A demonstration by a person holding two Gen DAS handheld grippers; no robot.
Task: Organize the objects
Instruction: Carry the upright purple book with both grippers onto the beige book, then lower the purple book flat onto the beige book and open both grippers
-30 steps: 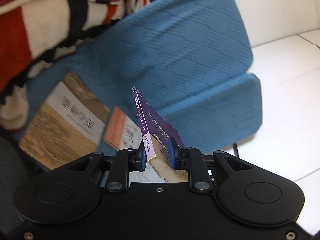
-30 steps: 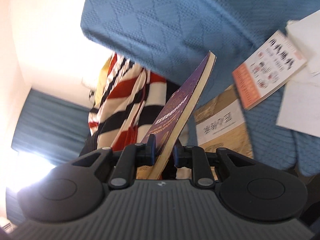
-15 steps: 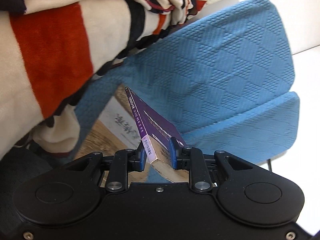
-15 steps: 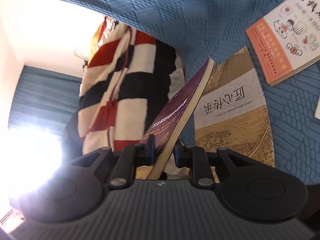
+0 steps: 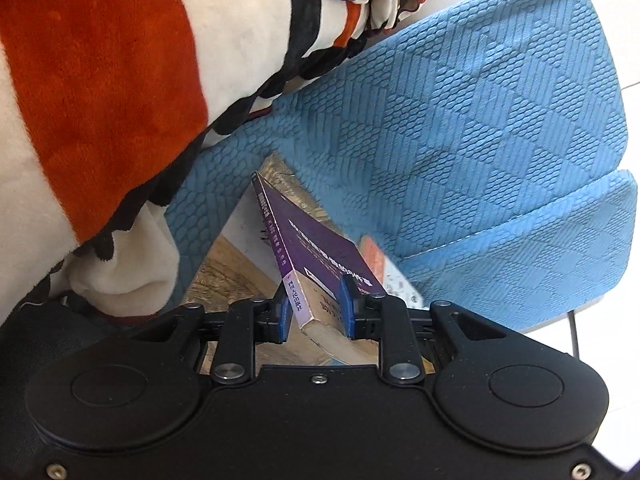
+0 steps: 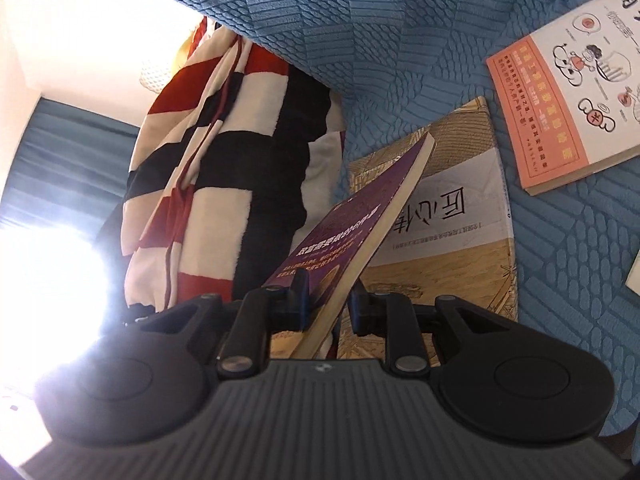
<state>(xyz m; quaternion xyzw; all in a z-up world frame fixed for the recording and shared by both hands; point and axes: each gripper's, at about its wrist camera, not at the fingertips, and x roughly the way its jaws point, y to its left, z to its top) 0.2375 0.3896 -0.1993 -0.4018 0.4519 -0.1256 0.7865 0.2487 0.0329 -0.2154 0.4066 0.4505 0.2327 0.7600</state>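
Right now your left gripper (image 5: 314,307) and right gripper (image 6: 329,305) both have their jaws clamped on the purple book (image 5: 320,258), one at each end. You hold it tilted just above the tan book (image 6: 452,236) lying on the blue chair seat (image 6: 568,240), beside the striped blanket (image 5: 100,80).

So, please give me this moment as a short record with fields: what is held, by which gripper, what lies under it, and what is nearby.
held thing: purple book, tilted, one end at each gripper
left gripper: closed on the spine end of the book
right gripper: book between its pads; the right-hand pad looks slightly off the page edge
below the book: tan book, flat on the blue cushion
nearby: orange and white book, also flat on the cushion
beside: striped blanket
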